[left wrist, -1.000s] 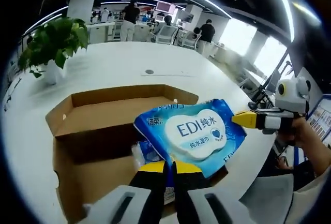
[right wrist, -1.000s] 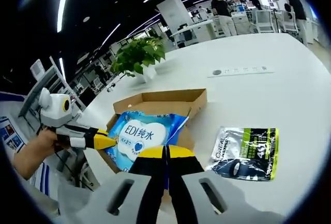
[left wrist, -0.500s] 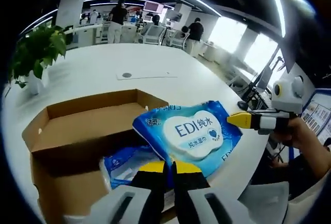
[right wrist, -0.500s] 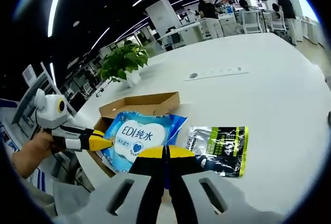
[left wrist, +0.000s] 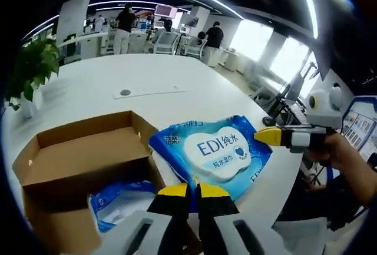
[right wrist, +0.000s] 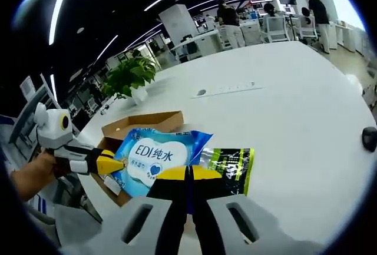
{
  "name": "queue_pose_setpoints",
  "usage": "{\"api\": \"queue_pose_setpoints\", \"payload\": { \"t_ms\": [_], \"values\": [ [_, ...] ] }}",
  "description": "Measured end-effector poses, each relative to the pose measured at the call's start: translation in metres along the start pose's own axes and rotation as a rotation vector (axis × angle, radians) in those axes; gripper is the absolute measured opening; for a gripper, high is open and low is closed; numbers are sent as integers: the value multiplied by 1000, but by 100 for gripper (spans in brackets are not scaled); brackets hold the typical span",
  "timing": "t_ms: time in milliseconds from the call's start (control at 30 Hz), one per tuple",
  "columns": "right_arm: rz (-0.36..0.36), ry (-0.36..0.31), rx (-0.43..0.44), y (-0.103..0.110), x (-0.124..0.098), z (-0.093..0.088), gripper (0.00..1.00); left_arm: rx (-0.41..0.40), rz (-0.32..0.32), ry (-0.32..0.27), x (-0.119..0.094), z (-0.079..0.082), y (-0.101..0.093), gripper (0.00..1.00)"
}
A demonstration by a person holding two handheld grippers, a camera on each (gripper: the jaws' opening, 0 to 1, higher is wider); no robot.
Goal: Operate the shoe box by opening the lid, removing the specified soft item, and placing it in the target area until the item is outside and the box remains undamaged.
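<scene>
Holding the blue wet-wipes pack (left wrist: pixel 213 155) between them, both grippers are closed on it. In the left gripper view, the open cardboard shoe box (left wrist: pixel 76 161) sits to the left of the jaws on the white table (left wrist: pixel 118 78), flaps up, with a second blue packet (left wrist: pixel 121 202) lying inside near the jaw line. The left gripper (left wrist: pixel 187 191) has its yellow-tipped jaws clenched on the near edge of the pack, which is lifted just ahead of them, partly over the box's right wall. To the right, the right gripper (left wrist: pixel 264 137) meets the pack's far corner, carried by a hand (left wrist: pixel 341 158).

In the right gripper view, the left gripper (right wrist: pixel 115 164) comes in left of the jaws and touches the pack's (right wrist: pixel 154 158) left edge; whether it pinches there is hard to tell at this angle. The box (right wrist: pixel 141 124) lies behind the pack. The right gripper (right wrist: pixel 188 172) grips the pack's near edge, jaws pressed together. Just right of the jaws, a black-and-green pouch (right wrist: pixel 232 166) lies flat on the table. A potted plant (right wrist: pixel 131 77) stands beyond the box.
</scene>
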State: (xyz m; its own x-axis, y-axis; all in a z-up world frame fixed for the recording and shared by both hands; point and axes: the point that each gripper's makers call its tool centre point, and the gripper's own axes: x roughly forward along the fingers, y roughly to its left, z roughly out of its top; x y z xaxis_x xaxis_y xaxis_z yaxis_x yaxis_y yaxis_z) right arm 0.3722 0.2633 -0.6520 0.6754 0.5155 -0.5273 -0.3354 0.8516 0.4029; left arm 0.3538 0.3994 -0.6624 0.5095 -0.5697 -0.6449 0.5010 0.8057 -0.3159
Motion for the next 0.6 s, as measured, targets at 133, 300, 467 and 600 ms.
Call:
{"api": "queue_pose_setpoints", "payload": {
  "t_ms": [133,300,467,600],
  "values": [
    [-26,-6,8,-12,-3,0,0,-7,-20,4,11,1,-6,3],
    [-50,3,23,-26,3,-5,0,5,-25,23,26,2,-7,3],
    [-61,20,28,-34,15,-10,0,41,-12,55,38,-1,-2,3],
    [-74,40,16,-43,26,-15,0,62,-2,87,50,-3,4,3]
  ]
}}
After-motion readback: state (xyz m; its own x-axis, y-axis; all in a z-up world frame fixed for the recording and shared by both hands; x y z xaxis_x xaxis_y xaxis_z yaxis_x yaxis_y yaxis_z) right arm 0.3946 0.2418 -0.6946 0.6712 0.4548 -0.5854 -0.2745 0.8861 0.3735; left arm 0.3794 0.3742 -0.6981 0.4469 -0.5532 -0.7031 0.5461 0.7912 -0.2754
